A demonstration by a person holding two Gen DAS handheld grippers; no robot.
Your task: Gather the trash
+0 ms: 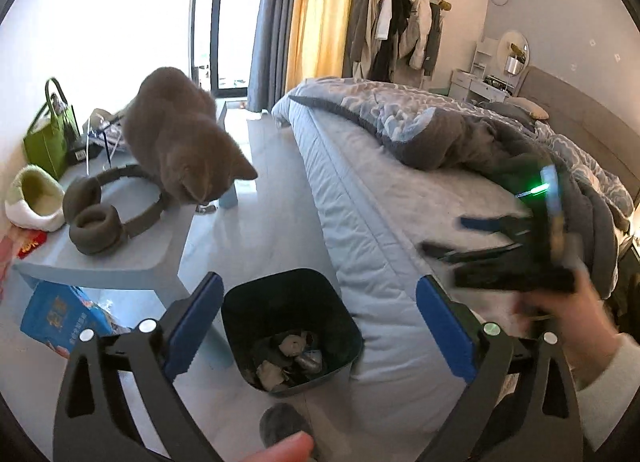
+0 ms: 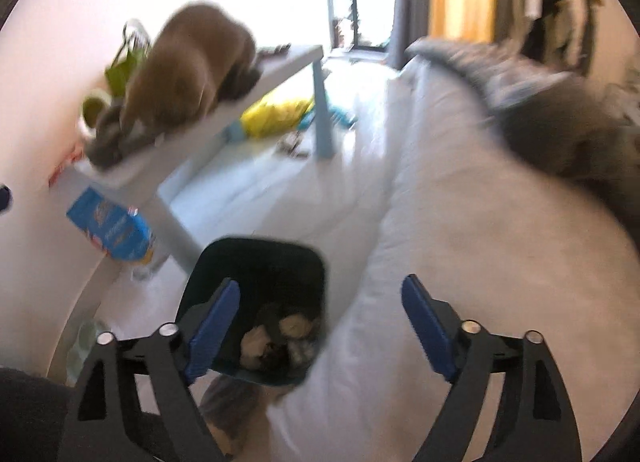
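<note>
A dark square trash bin (image 1: 290,326) stands on the floor between the low table and the bed, with several crumpled scraps of trash (image 1: 290,358) in its bottom. My left gripper (image 1: 320,326) is open and empty, held above the bin. My right gripper (image 2: 320,322) is open and empty too, above the bin (image 2: 256,302) and the bed edge; its view is blurred. It also shows in the left wrist view (image 1: 448,238), over the bed at the right, blurred, in a hand.
A grey cat (image 1: 180,133) crouches on the low light-blue table (image 1: 120,262) beside grey headphones (image 1: 104,213), a green bag (image 1: 50,133) and a slipper (image 1: 36,197). A blue packet (image 1: 60,318) lies under the table. The bed (image 1: 400,221) with a rumpled quilt fills the right.
</note>
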